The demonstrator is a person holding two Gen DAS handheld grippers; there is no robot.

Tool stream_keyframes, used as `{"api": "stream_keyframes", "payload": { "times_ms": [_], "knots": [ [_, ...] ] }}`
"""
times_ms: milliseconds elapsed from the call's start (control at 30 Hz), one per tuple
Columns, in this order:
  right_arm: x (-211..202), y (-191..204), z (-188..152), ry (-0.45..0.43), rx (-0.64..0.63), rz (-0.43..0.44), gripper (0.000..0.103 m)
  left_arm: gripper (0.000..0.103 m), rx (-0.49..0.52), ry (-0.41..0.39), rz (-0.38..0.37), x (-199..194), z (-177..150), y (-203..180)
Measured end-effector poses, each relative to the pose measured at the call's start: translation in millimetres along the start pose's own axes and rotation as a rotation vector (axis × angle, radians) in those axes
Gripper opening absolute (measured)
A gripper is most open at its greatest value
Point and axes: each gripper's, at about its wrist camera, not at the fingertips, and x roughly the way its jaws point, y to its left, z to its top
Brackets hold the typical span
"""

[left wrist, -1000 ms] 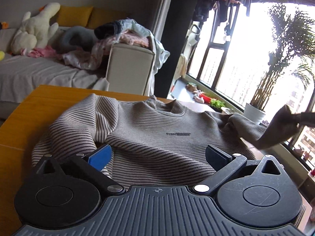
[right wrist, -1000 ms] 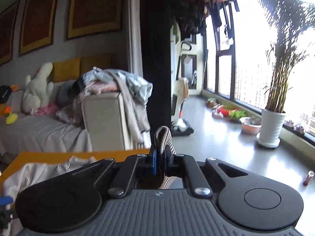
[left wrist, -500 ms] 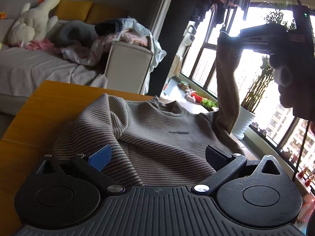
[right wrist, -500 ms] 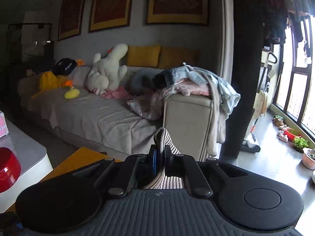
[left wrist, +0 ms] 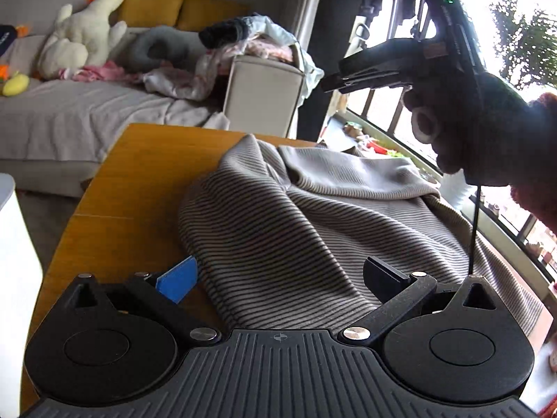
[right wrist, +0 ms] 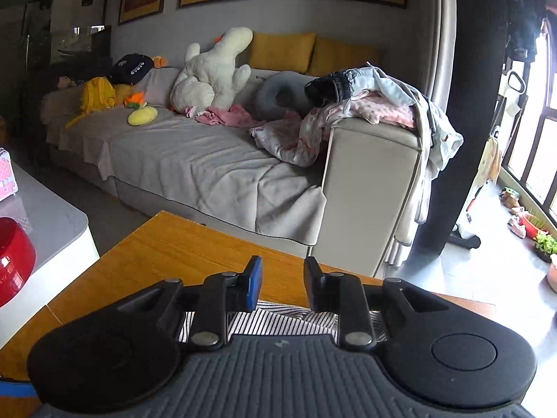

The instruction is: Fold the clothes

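Sweater [left wrist: 313,230]: one striped grey-brown piece is seen in the left wrist view, spread on one wooden table [left wrist: 139,188], with a sleeve folded across its upper part. One left gripper [left wrist: 278,275] is held low at the near hem; its two fingers, one blue-padded [left wrist: 177,278], are spread wide apart, and nothing is gripped. The cloth lies between and under them; contact cannot be told. One right gripper [left wrist: 329,85] is seen raised above the far side of the sweater, held in a dark-gloved hand [left wrist: 487,132]; its fingers carry nothing. Behind, one sofa [left wrist: 69,118], one white plush toy [left wrist: 83,31] and two yellow cushions [left wrist: 153,7] are counted.

In the right wrist view, the right gripper [right wrist: 282,285] is shown with fingers parted to a moderate gap, released, nothing between them. A strip of the striped sweater [right wrist: 275,320] is visible below the fingers, on the table [right wrist: 174,250]. One red bowl [right wrist: 10,254] sits on a white counter at the left edge.
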Motion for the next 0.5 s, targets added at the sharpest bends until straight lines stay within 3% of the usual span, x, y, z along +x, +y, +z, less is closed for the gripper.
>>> {"api": "stream_keyframes", "payload": {
  "times_ms": [67,300,500],
  "knots": [
    [-3.8,-0.1,-7.3,0.015,-0.005,0.005,0.026,0.103,-0.015,0.0,0.003,0.7,-1.4,4.2],
    [28.4,-14.8,-77.2,0.218,0.125,0.023,0.026,0.103,-0.073,-0.008,0.01,1.5,-5.9,18.4],
    [6.8,-18.0,-93.5,0.19,0.209,0.036,0.028,0.103,-0.144,-0.044,0.012,-3.8,-8.5,28.4]
  ]
}}
